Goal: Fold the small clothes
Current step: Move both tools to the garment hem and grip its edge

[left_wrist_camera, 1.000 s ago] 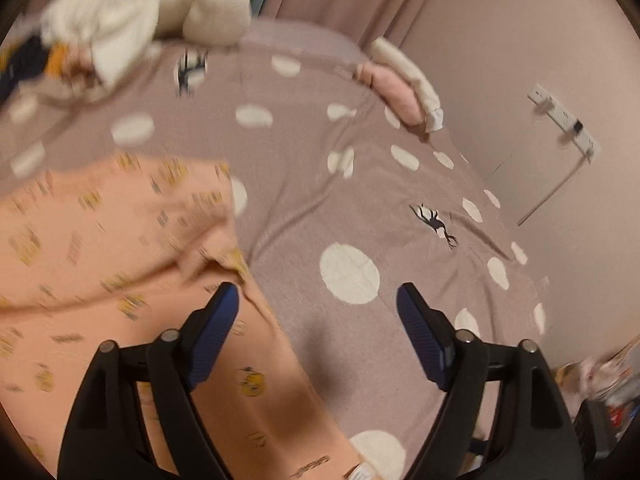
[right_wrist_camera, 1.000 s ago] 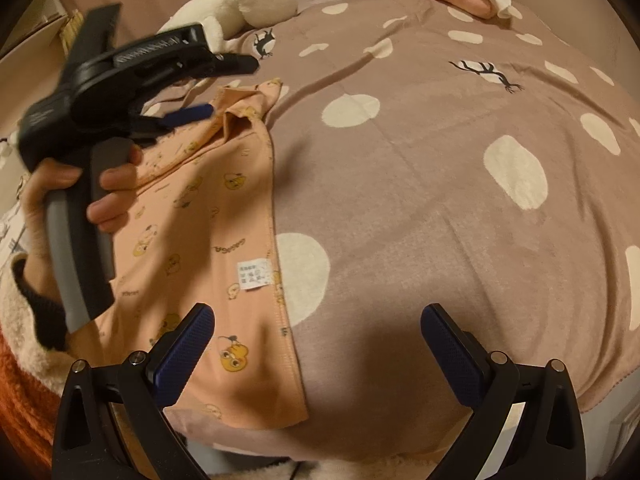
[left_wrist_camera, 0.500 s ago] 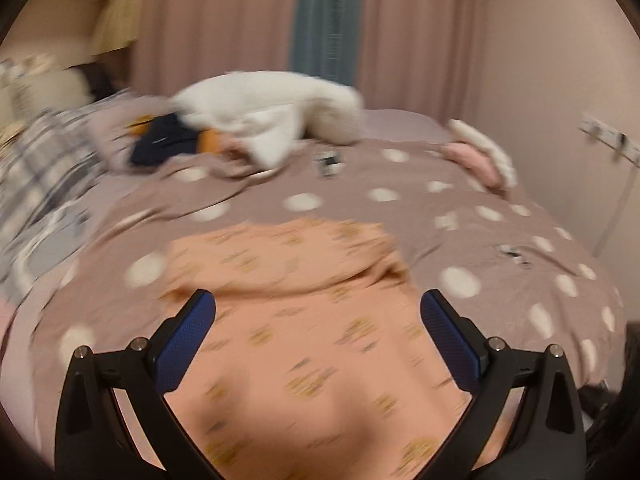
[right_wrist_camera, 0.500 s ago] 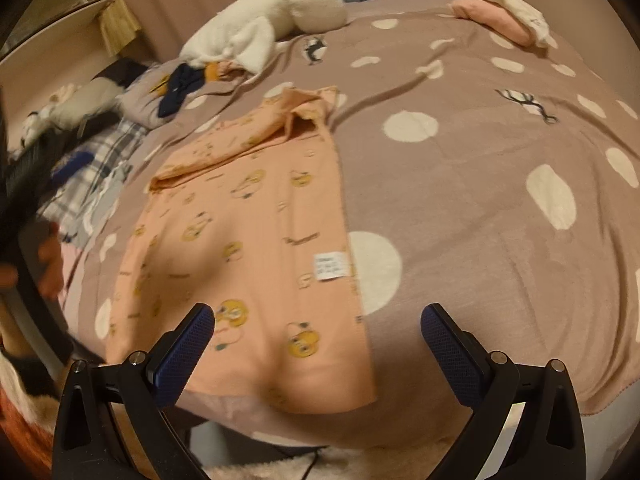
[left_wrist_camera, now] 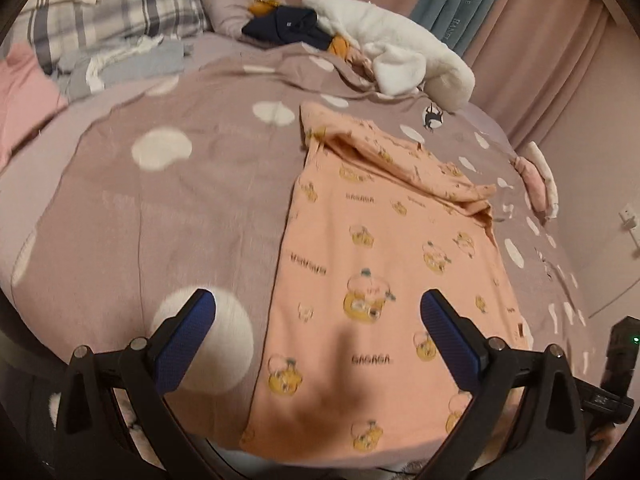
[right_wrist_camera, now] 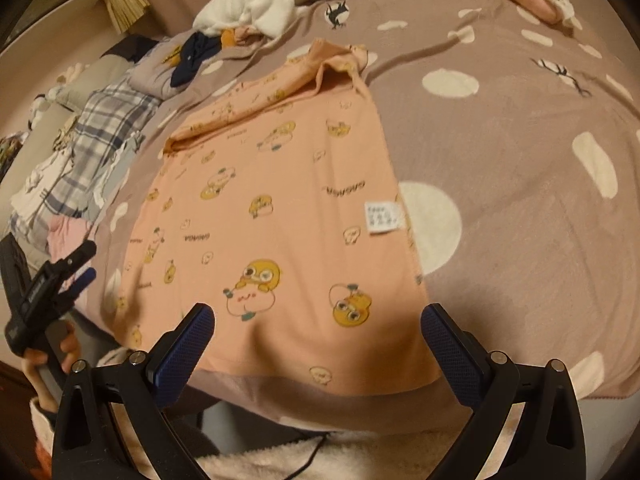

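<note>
Garment flat on bedspread; clothes pile behind it.

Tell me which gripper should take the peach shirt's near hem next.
Probably right. The right gripper hangs open with the peach shirt hem between its fingers. The left gripper is open too, but straddles the shirt's side edge, half over the dotted blanket.

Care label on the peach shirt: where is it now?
Right wrist view: the white care label sits at the peach shirt's right edge, beside a large white dot on the bedspread.
</note>
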The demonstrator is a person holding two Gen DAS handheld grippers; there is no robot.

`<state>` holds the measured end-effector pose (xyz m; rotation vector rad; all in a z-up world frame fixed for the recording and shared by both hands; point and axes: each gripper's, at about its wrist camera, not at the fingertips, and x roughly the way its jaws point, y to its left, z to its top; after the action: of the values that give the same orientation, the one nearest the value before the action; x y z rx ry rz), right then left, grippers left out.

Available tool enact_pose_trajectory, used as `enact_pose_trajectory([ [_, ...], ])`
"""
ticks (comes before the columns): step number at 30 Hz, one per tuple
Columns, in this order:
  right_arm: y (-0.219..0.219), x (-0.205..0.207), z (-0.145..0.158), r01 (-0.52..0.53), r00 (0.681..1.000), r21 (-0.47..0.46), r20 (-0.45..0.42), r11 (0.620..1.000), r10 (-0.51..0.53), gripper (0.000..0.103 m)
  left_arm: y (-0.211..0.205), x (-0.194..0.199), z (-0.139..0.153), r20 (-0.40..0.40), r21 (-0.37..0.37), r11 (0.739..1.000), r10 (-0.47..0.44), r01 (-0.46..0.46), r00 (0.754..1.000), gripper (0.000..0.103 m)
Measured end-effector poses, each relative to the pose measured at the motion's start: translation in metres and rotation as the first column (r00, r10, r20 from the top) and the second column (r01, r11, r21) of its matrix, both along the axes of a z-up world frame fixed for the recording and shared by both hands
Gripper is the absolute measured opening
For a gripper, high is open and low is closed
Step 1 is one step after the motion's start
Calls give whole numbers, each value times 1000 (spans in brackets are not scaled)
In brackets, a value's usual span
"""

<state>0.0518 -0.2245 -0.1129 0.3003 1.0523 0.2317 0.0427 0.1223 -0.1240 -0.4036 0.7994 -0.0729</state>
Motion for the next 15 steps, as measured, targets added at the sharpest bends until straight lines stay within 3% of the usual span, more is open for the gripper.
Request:
enact_pose_trajectory([
  [4, 6, -3, -2, -24, 1000, -22, -11, 999, 24, 102, -3, -9, -8, -20, -9, 999, -45, 45, 999, 102],
  [9, 3, -4, -7, -19, 999, 6, -33, 1000, 20, 102, 6, -16, -31, -88, -161, 985, -70, 55, 994, 102],
  [15, -4, -7, -9, -9, 999, -2, -48, 1000, 9, 102, 6, -23, -30, -88, -157, 984, -102, 87, 991, 102],
])
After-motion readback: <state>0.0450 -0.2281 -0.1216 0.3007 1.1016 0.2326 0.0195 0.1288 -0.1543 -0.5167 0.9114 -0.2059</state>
